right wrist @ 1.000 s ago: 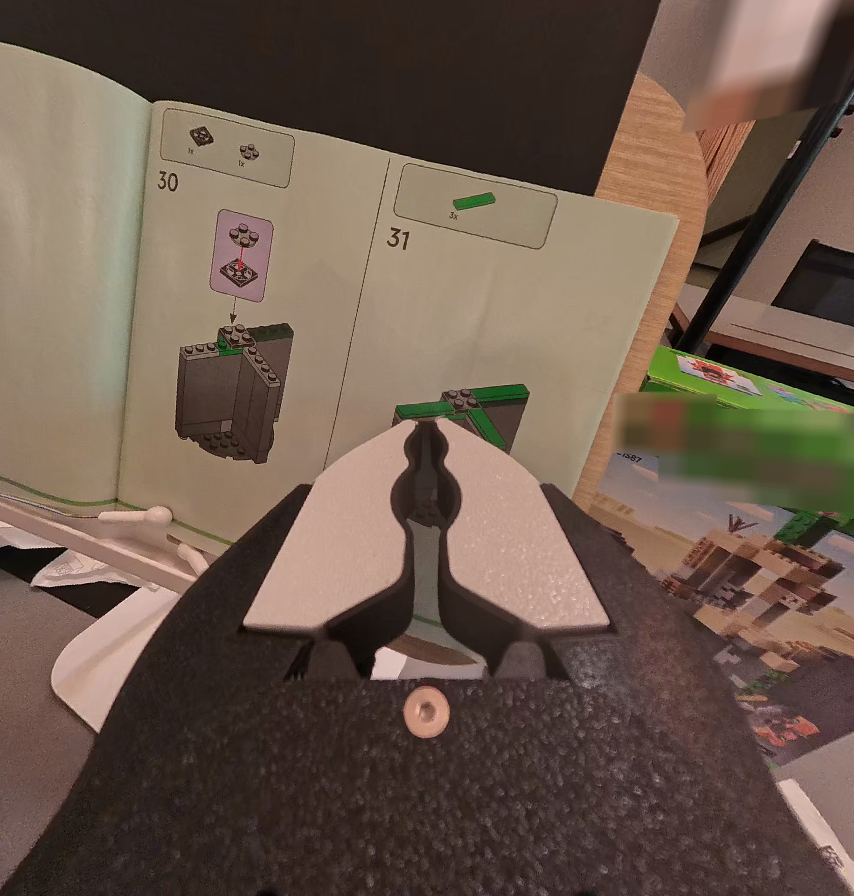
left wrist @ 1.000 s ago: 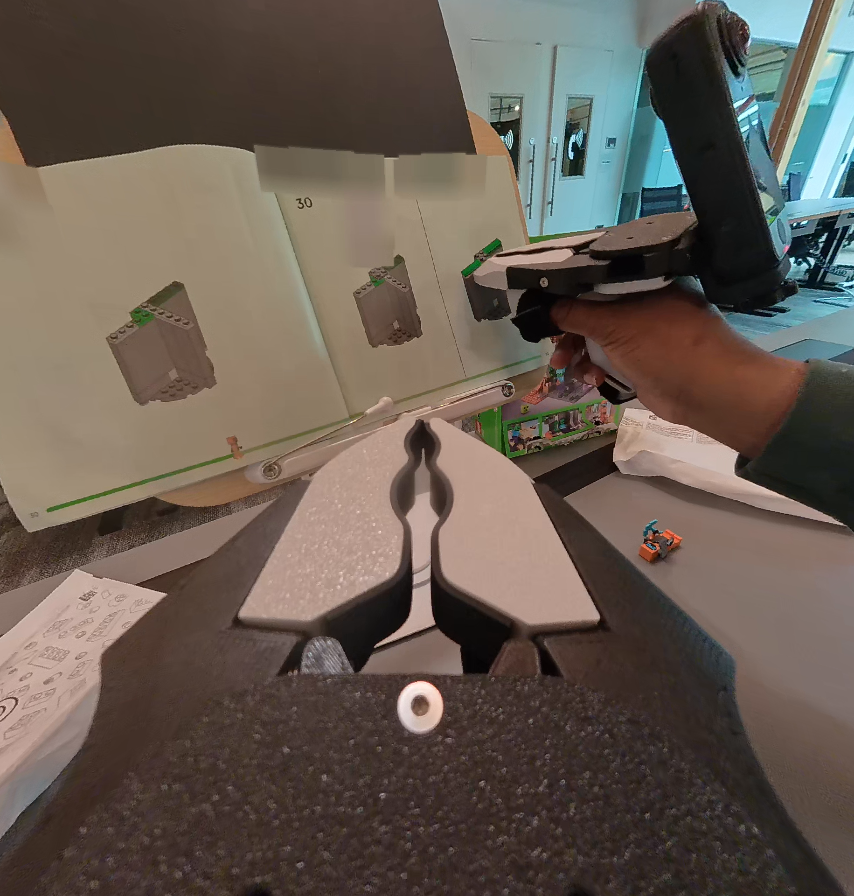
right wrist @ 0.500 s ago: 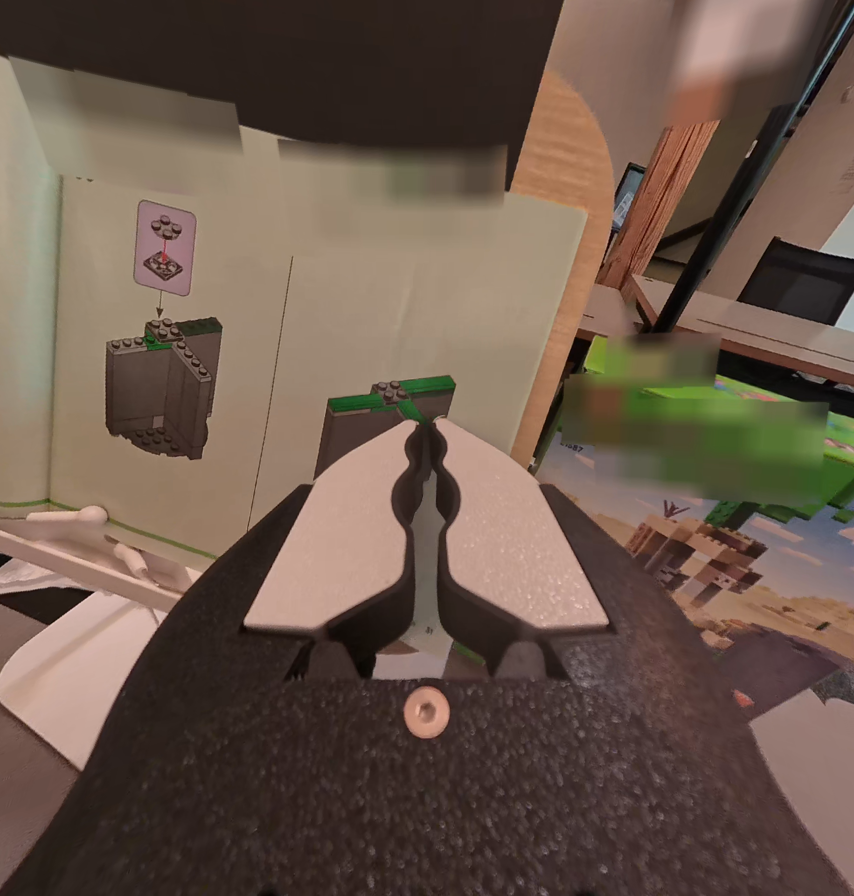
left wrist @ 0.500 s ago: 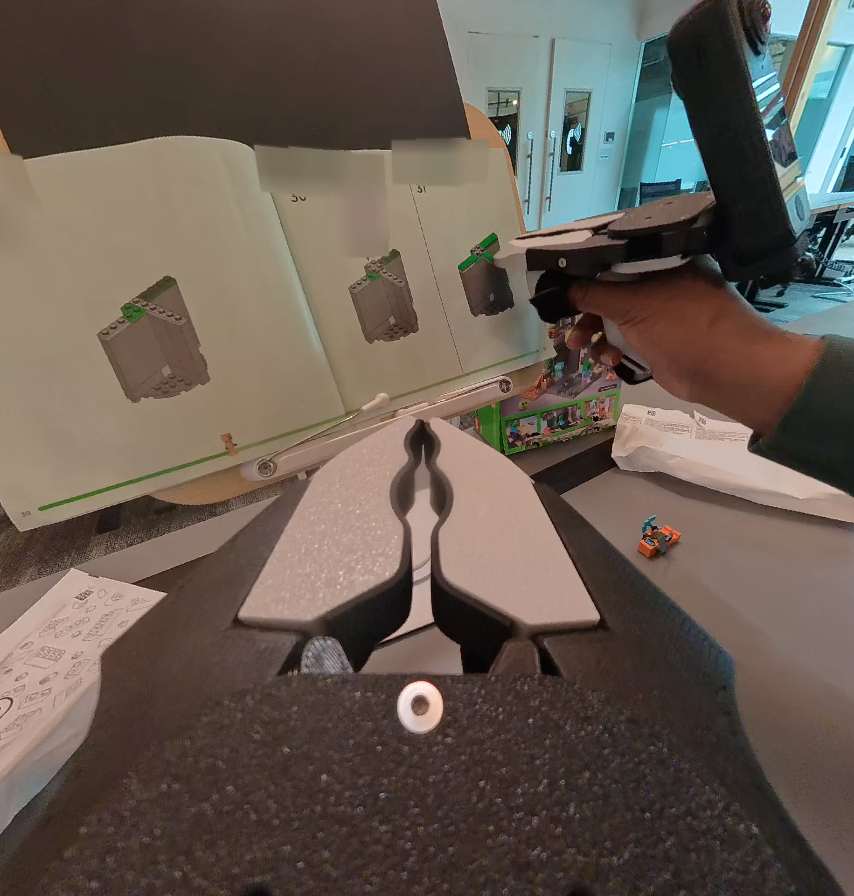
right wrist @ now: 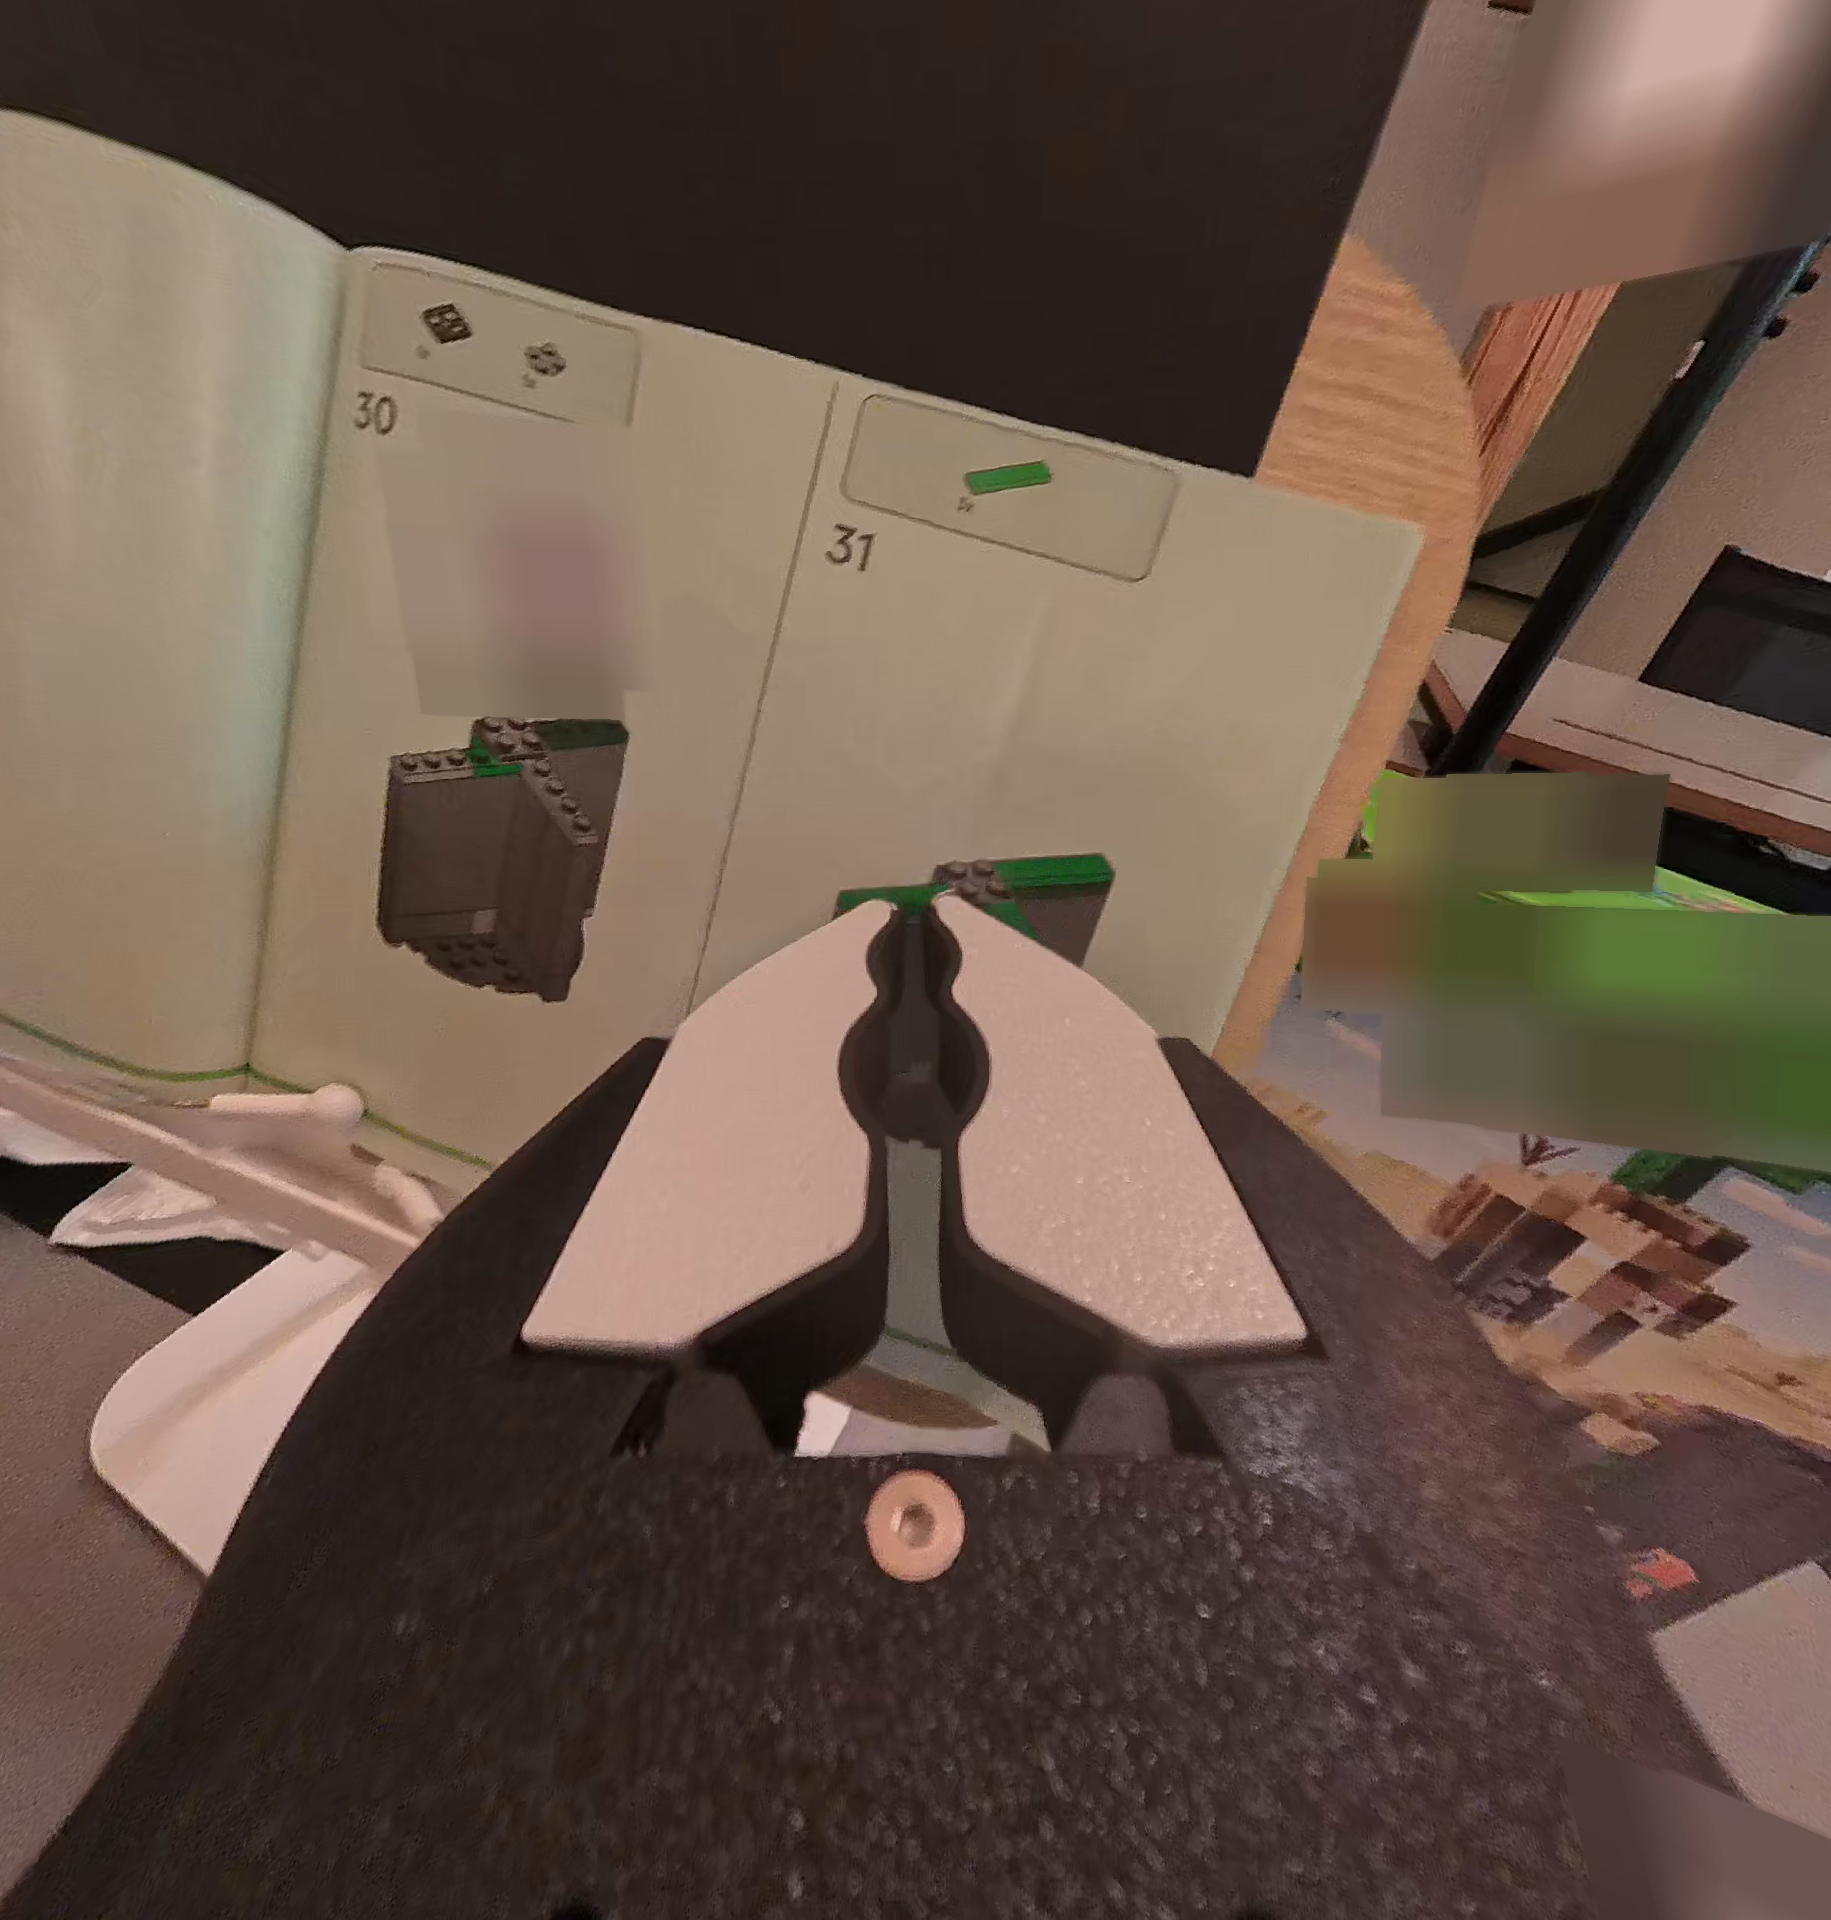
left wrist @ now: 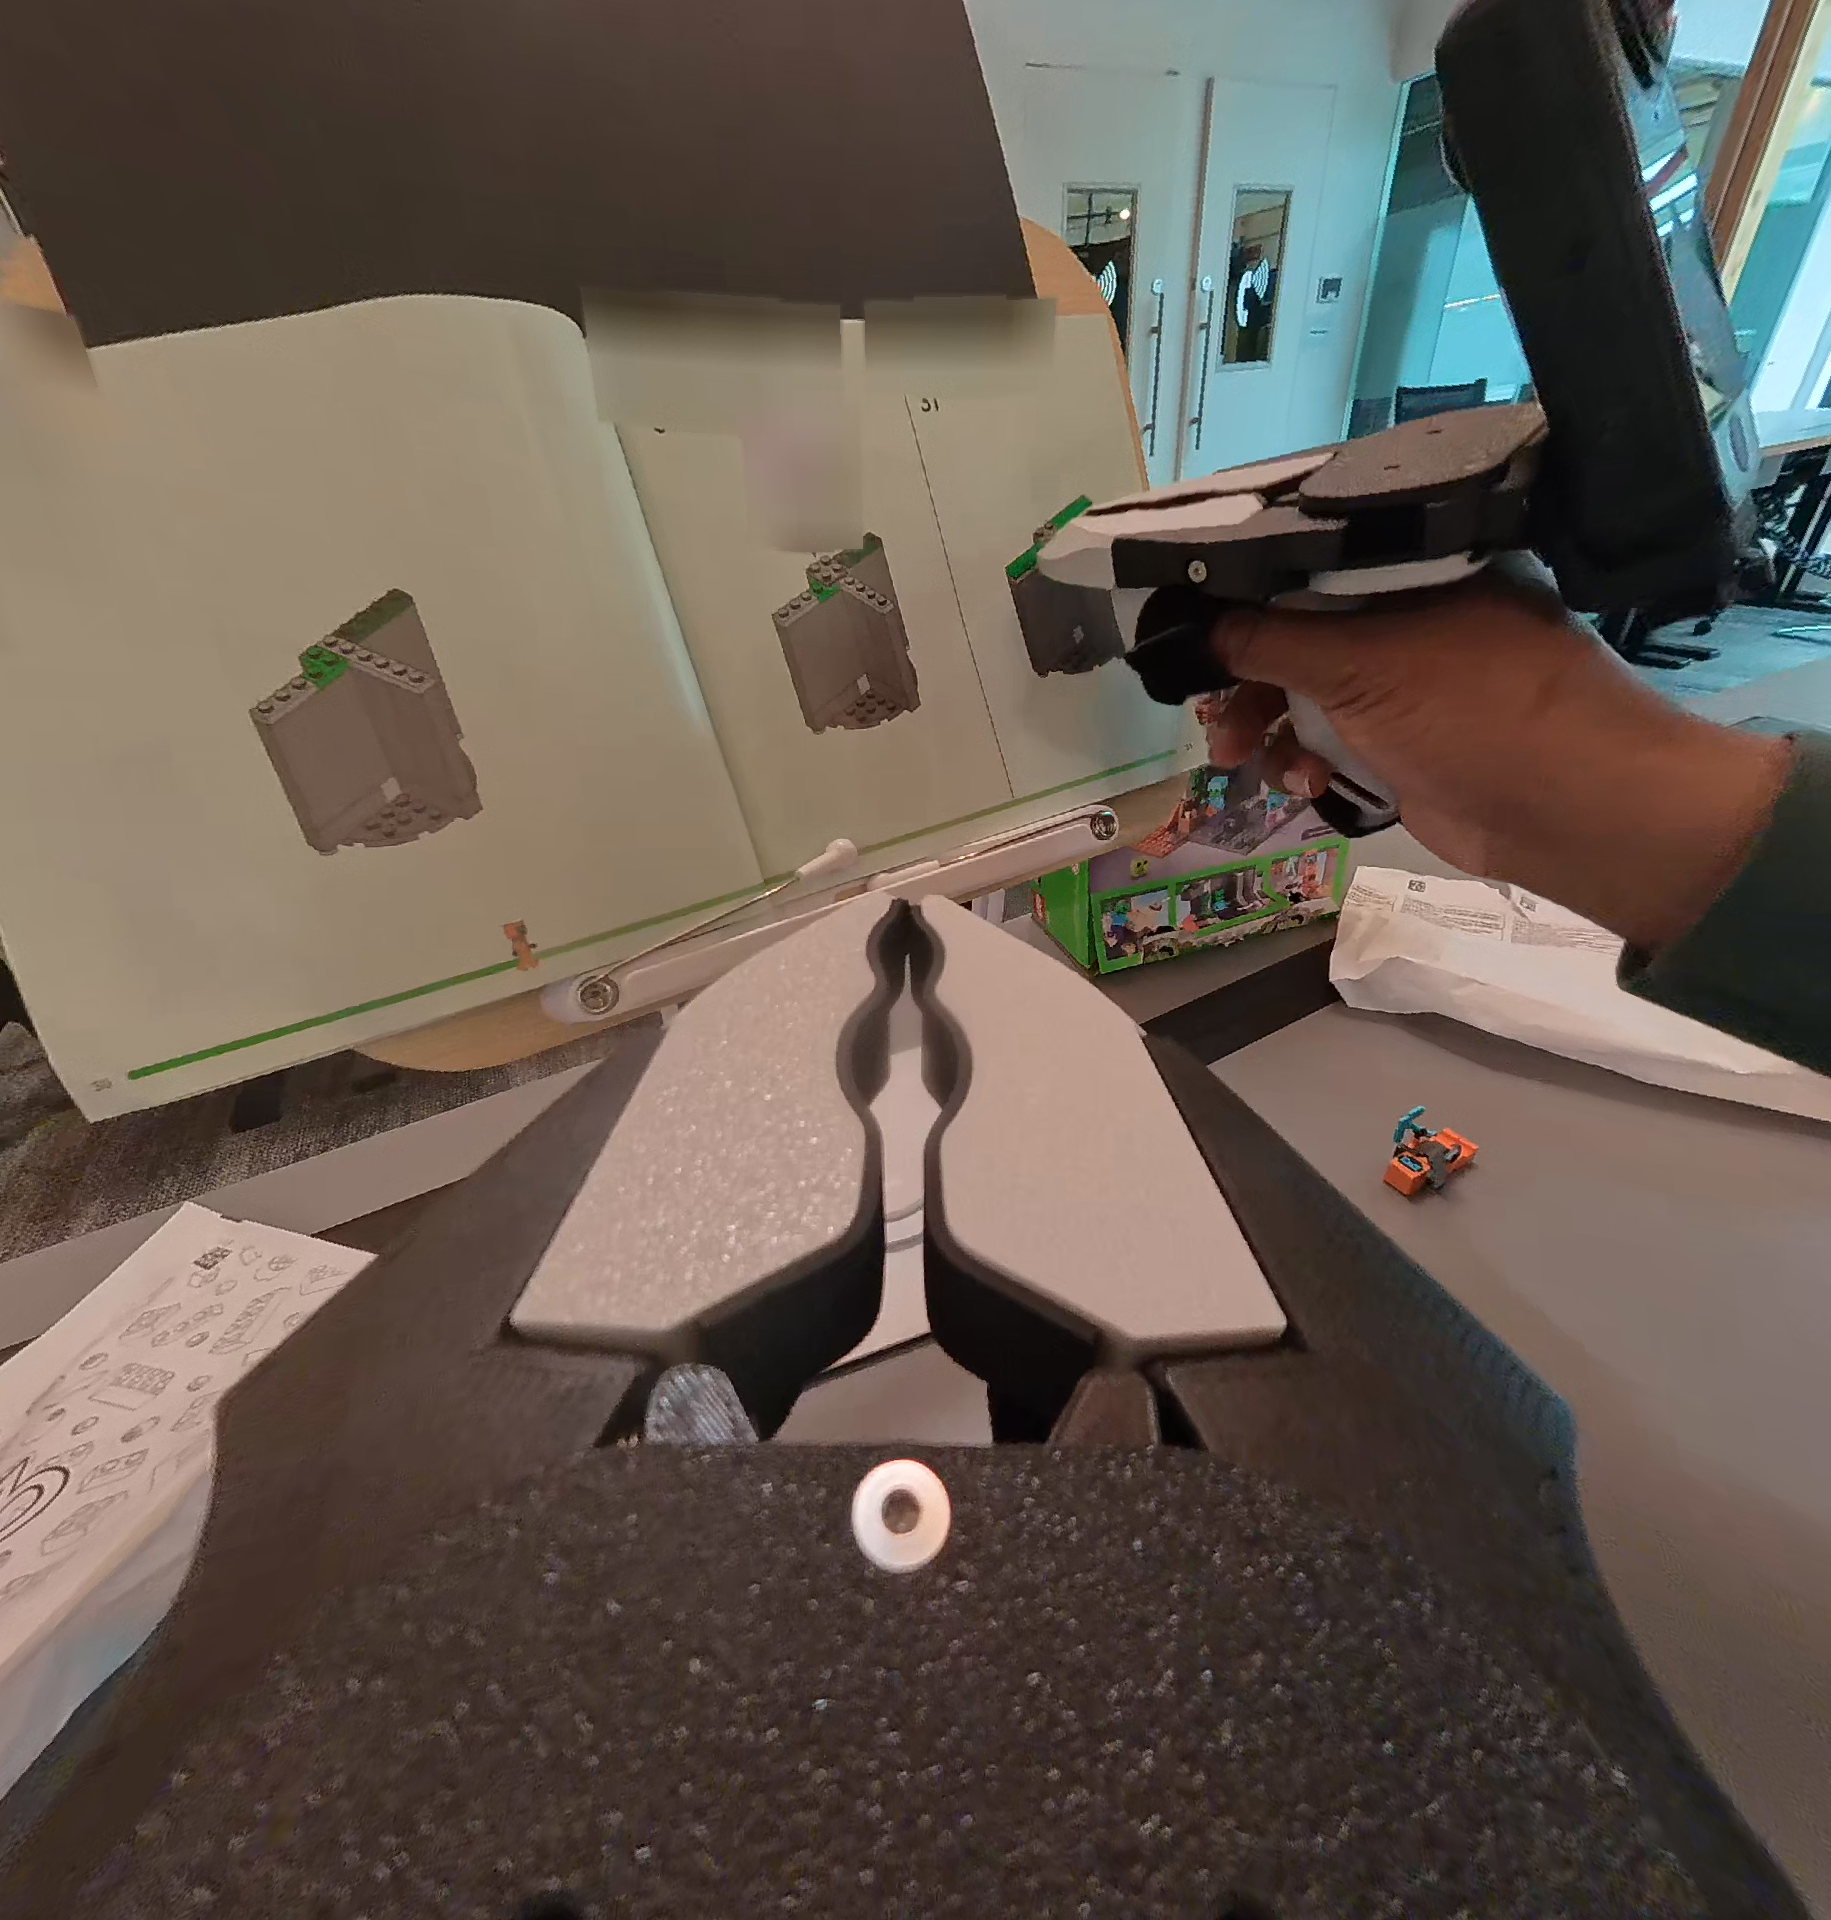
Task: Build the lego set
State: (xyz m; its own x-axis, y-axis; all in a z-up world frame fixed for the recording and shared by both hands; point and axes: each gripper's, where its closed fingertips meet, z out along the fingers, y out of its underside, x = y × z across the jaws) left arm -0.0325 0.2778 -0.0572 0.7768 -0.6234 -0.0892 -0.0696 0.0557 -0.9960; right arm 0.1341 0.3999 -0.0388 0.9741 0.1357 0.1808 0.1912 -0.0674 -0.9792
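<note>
Left wrist view: the left hand-held gripper point(left wrist: 906, 914) has its two fingers closed tip to tip with nothing between them, hovering above the grey tabletop point(left wrist: 1576, 1351). Straight ahead an open instruction booklet point(left wrist: 454, 644) stands propped on a white book stand point(left wrist: 838, 914), whose arm runs across the lower edge of the pages; the pages show drawings of a grey build with green on top. To the right, a person's hand point(left wrist: 1462, 748) holds the right hand-held gripper point(left wrist: 1046, 540) raised off the tabletop, its tips close in front of the booklet's right-hand page — touching or not, cannot tell. Below that hand the green lego box point(left wrist: 1202, 904) stands on the tabletop just behind the stand, with a white paper bag point(left wrist: 1493, 966) lying to its right. A small orange-and-blue lego piece point(left wrist: 1428, 1155) sits alone on the tabletop, well apart from both grippers and in front of the bag. A printed paper sheet point(left wrist: 90, 1455) lies at lower left. Right wrist view: the right hand-held gripper point(right wrist: 916, 906) is narrowed to closed, tips meeting, no brick seen between them; it points at the lower part of the booklet's point(right wrist: 994, 675) right-hand page, over the drawing with green plates. The white stand point(right wrist: 215, 1143) shows at lower left, the lego box point(right wrist: 1565, 1299) at right — partly covered by a blur patch.
</note>
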